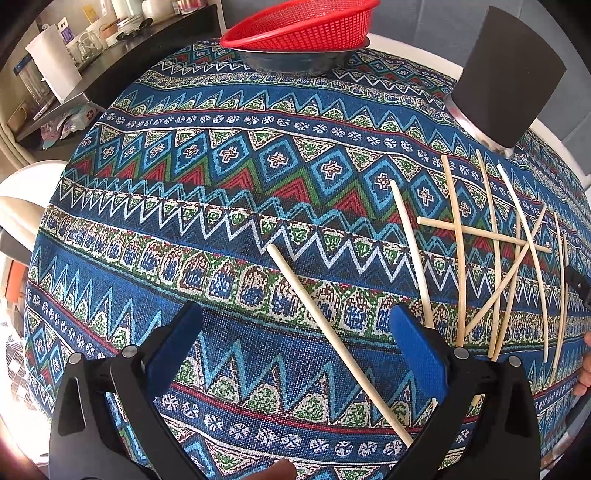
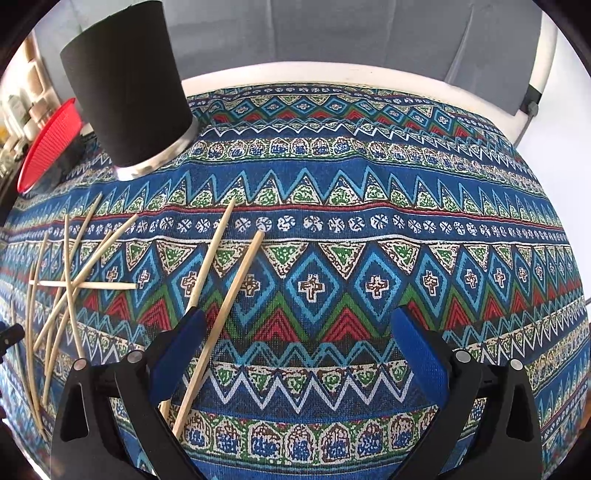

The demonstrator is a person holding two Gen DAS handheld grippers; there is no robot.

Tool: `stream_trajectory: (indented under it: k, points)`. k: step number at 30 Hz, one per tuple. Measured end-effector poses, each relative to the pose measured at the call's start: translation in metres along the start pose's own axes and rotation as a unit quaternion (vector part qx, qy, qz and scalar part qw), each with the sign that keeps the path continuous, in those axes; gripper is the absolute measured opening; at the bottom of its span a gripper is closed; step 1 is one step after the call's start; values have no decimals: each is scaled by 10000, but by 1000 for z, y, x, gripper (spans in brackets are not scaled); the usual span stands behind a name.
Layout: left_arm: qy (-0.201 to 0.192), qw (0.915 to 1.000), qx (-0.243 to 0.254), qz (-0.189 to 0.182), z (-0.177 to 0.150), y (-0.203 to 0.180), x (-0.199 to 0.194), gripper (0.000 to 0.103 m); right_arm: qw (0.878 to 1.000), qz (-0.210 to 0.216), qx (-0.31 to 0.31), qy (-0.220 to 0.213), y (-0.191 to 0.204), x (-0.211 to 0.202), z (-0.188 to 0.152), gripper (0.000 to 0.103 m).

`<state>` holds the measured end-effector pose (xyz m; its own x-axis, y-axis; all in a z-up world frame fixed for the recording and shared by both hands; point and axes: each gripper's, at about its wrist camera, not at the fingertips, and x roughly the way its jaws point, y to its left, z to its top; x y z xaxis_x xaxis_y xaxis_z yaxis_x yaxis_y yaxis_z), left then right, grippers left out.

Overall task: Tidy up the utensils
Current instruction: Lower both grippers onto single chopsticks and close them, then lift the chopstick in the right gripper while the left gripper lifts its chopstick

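Several pale wooden chopsticks [image 1: 491, 254] lie crossed in a loose heap on the patterned tablecloth. One chopstick [image 1: 332, 332] lies apart, slanting between the fingers of my left gripper [image 1: 295, 343], which is open just above it. A tall black holder [image 1: 513, 74] with a metal base stands at the far right. In the right wrist view my right gripper [image 2: 299, 350] is open over the cloth. A single chopstick [image 2: 221, 328] slants past its left finger, a second chopstick [image 2: 212, 258] lies beside that, the heap [image 2: 62, 288] sits to the left, and the black holder [image 2: 129, 85] stands at far left.
A red mesh basket [image 1: 303, 26] rests on a dark bowl at the table's far edge, also seen as the basket [image 2: 48, 144] at the left. A shelf with jars and a paper roll [image 1: 51, 62] stands beyond the table. The white table rim [image 2: 332, 77] meets grey panels behind.
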<state>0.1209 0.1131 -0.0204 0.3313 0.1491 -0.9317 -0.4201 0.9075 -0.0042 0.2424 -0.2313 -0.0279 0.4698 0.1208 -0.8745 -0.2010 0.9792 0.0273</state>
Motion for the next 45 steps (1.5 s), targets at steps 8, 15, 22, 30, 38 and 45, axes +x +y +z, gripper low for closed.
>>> stream_trajectory:
  k: [8,15,22,30,38,45]
  points:
    - [-308,9971,-625,307,4,0,3,99,10000,26,-50,65,-1,1,3,96]
    - [-34,9987,-476,193,11,3,5,98,9992,140,-304,-205,-1,-9,-4,60]
    - [-196,9997,135,-83,4,-8,-10,38,9960,329,-752,-340,-13,-18,-10,5]
    - [31,9989,134,-454,0,19,-14,5,9942,582,-869,-237,-38,-24,-19,4]
    - [75,9977,96,-671,-1,34,-30,5,9960,606,-558,-352,-73,-42,-17,4]
    - [-388,9966,220,-686,26,41,-69,5,9955,407,-403,-757,-90,-85,1,4]
